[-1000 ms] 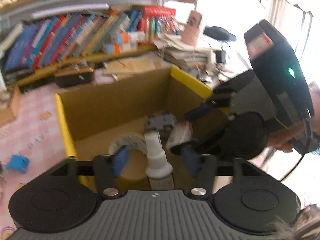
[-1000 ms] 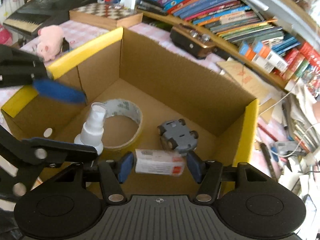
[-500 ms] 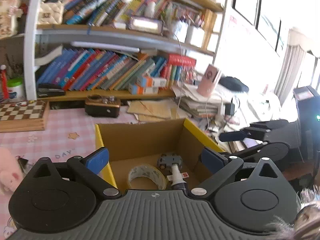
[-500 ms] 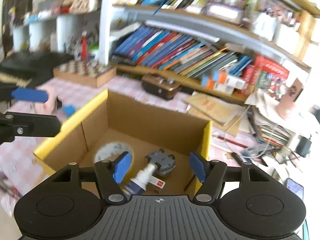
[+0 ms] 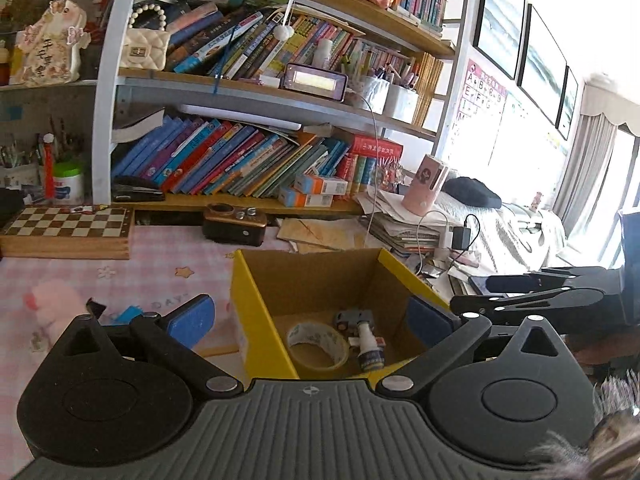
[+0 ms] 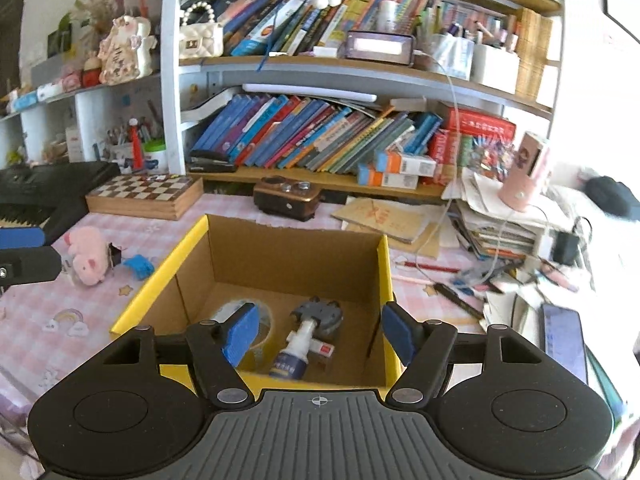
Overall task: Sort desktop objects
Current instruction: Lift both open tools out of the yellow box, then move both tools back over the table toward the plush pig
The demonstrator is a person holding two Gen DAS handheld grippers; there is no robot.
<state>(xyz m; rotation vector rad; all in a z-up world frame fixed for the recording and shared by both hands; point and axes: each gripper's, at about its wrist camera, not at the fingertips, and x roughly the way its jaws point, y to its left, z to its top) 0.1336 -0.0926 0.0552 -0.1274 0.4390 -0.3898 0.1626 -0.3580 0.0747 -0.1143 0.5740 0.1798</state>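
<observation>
- Left tool [image 5: 308, 318] has just spread wide, holding nothing.
- Right tool [image 6: 318, 330] stands apart, empty.
- Cardboard box [image 6: 280, 256] on the surface holds tape roll [image 5: 318, 346], spray bottle [image 6: 296, 350], and seemingly a toy car [image 6: 320, 312].

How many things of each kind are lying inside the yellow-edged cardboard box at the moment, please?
Roll of clear adhesive tape: 1
White spray bottle with blue label: 1
Grey toy car: 1
Small white carton with red end: 1
Total: 4, all in the cardboard box.

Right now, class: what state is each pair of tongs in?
Left tongs: open, just opened wider, holding nothing.
Right tongs: open, just opened further, holding nothing.
</observation>
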